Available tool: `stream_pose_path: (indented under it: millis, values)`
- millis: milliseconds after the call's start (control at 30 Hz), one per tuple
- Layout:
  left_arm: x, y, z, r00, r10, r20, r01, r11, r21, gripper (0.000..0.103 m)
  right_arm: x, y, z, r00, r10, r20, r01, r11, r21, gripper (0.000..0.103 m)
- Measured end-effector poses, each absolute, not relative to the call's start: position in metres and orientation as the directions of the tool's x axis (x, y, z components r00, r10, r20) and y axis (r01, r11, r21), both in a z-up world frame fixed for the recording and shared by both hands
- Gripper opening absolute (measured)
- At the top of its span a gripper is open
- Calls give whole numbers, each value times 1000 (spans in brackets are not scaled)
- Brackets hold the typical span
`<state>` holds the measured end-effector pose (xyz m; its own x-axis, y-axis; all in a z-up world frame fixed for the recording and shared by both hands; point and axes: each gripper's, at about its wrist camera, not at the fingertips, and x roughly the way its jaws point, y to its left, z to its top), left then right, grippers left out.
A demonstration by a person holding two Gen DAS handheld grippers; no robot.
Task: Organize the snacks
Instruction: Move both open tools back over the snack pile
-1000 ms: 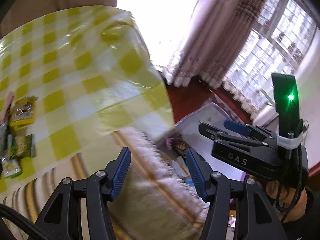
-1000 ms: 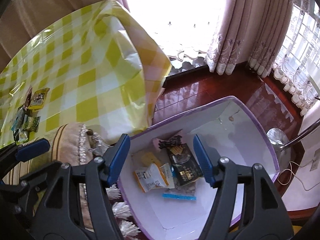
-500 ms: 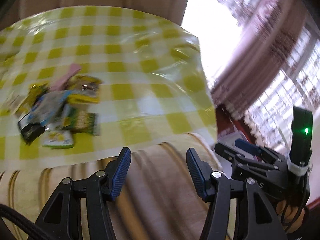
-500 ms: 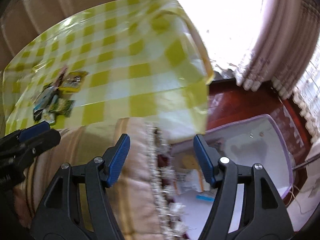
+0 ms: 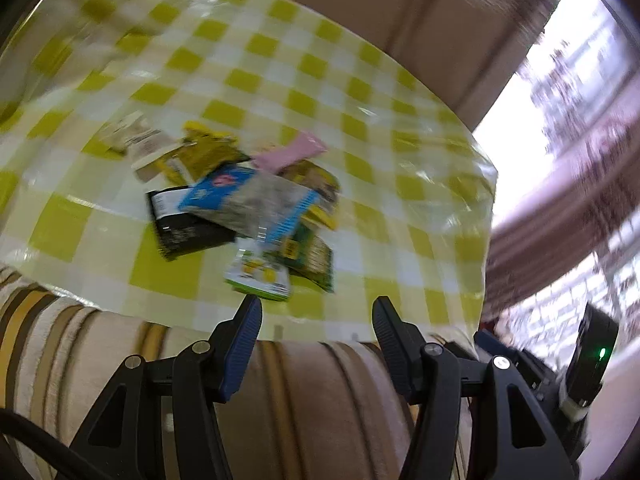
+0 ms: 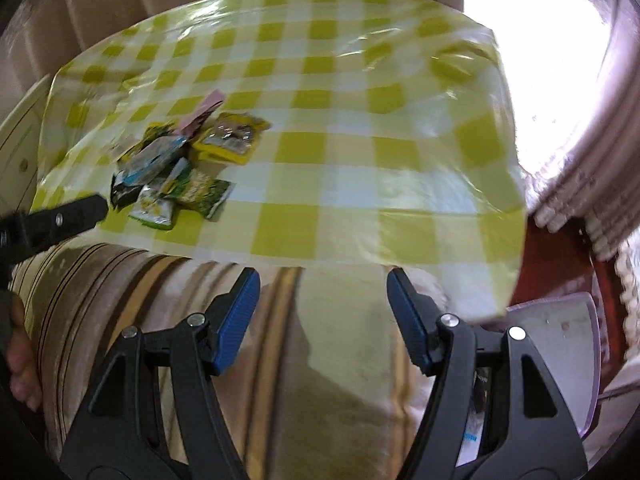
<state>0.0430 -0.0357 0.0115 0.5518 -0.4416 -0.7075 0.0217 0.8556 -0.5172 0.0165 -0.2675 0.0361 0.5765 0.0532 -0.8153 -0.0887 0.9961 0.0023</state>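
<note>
Yellow-and-white checked tablecloth (image 5: 360, 92) covers the table, and the snack packets sit in one messy overlapping pile (image 5: 240, 204) roughly mid-table, closer to the near edge than the far one. On top is a blue-and-clear packet (image 5: 248, 200) lying over a black one (image 5: 180, 224), with a pink one (image 5: 290, 154) at the back and a green-and-white one (image 5: 260, 276) nearest the near edge. Left gripper (image 5: 316, 344) is spread wide with nothing between its blue pads, hovering over the striped beige cushion (image 5: 320, 408) just short of the table's near edge. Right gripper (image 6: 322, 320) is the same, gaping and holding nothing, over that cushion. Past the table's right corner, down on the floor, there's a white bin with a purple rim (image 6: 560, 340), pretty blurry so can't make out its contents
</note>
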Motion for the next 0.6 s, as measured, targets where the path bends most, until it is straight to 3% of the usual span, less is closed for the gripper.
stream_pose_path:
  millis: [600]
  values:
    - [91, 4, -27, 524, -546, -654, -142, 701, -699, 58, 66, -196, 13, 527, 151, -836, -355, 933, -55, 69]
